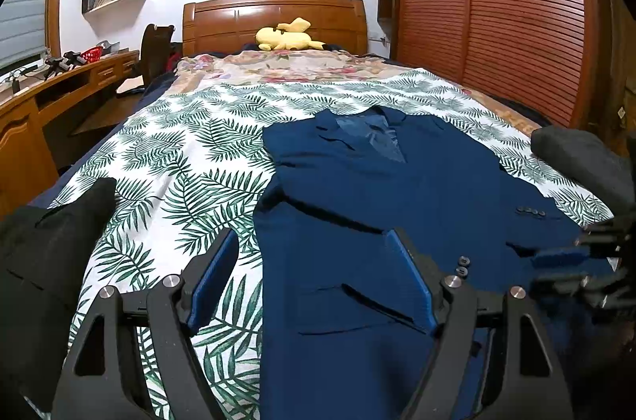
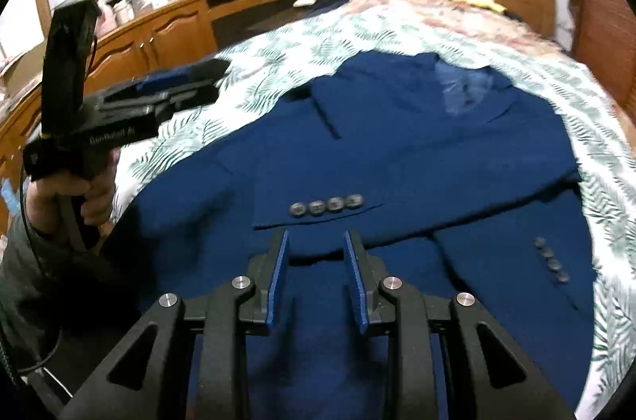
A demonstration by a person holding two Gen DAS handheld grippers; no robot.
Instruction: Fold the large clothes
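A navy blue suit jacket (image 1: 397,189) lies face up on the leaf-print sheet (image 1: 190,150) of the bed, collar toward the headboard. One sleeve with several cuff buttons (image 2: 326,204) is folded across its front; the other cuff (image 2: 550,261) lies at the right. My left gripper (image 1: 312,237) is open wide above the jacket's left edge, with nothing between its pads. It also shows in the right wrist view as the left gripper (image 2: 214,78), held by a hand (image 2: 79,197). My right gripper (image 2: 317,235) hovers over the lower front, jaws partly apart and empty; it is a blur at the right gripper (image 1: 572,257).
A black garment (image 1: 59,241) lies at the bed's left edge and a dark grey one (image 1: 576,157) at its right. A yellow plush toy (image 1: 286,36) rests by the wooden headboard (image 1: 274,14). A wooden desk (image 1: 47,90) stands left, a slatted wardrobe (image 1: 497,2) right.
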